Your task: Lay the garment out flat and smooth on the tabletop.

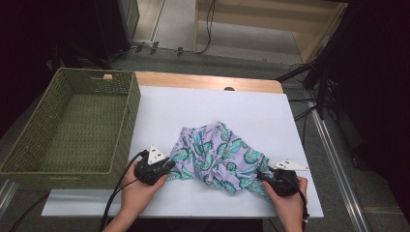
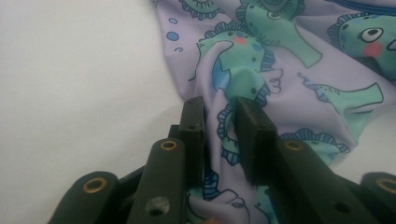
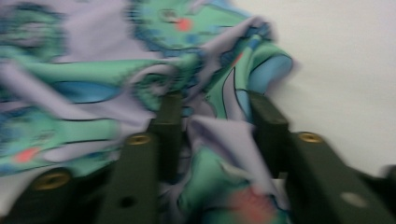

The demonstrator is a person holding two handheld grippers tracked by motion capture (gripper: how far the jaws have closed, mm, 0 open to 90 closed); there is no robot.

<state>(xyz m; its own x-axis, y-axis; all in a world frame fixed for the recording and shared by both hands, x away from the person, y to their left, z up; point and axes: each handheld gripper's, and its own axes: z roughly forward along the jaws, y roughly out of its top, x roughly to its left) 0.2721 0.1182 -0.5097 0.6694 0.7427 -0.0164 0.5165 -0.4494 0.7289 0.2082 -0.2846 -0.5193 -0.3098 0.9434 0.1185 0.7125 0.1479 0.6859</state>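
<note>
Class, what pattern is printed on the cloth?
Green dinosaurs on lilac cloth; clearest in the left gripper view.

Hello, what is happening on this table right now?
A person works on a crumpled patterned cloth that lies on the white table, holding one gripper in each hand. The left gripper has a fold of the cloth's left edge between its fingers. The right gripper is at the cloth's right corner, also with fabric between its fingers, though that view is blurred. A green woven basket stands to the left with nothing in it.
</note>
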